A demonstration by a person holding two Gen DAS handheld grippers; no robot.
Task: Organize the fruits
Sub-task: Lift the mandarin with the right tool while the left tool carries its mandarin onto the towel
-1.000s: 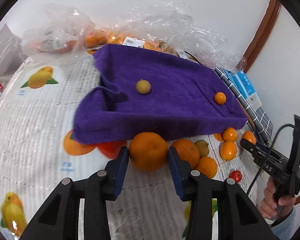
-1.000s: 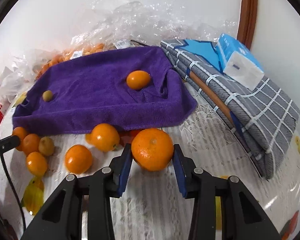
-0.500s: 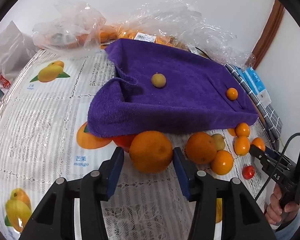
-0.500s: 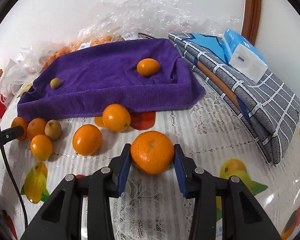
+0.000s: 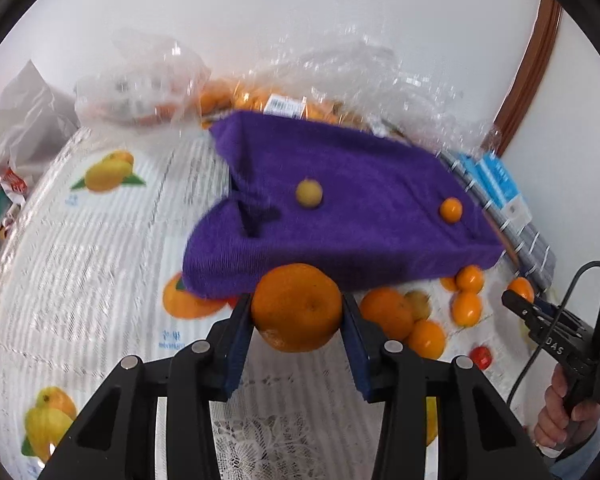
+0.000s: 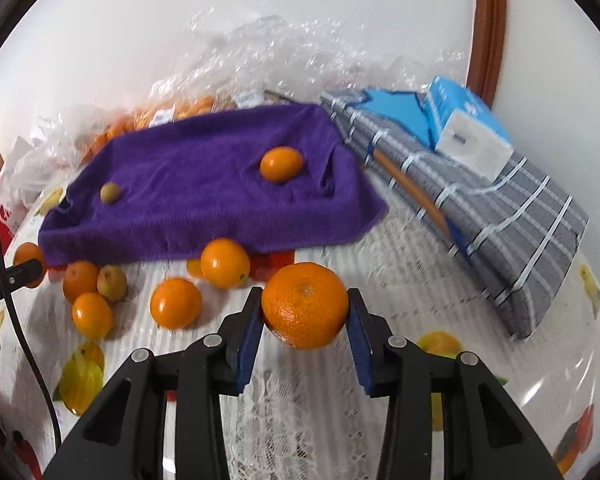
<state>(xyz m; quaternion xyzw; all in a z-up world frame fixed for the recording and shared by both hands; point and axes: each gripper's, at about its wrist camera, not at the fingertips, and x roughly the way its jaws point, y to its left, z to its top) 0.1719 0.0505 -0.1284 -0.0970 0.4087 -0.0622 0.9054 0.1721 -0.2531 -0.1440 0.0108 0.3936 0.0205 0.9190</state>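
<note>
My left gripper is shut on a large orange and holds it above the table, in front of the purple towel. My right gripper is shut on another large orange, also lifted. On the towel lie a small yellow-green fruit and a small orange fruit; both also show in the right wrist view, the fruit and the orange one. Several small oranges lie loose on the tablecloth before the towel.
Clear plastic bags with oranges lie behind the towel. A folded grey checked cloth with a blue tissue pack is at the right. A small red fruit lies near the right gripper's handle. Wall behind.
Both grippers have lifted their oranges off the tablecloth and pulled back a little from the towel. The loose fruits have not moved.
</note>
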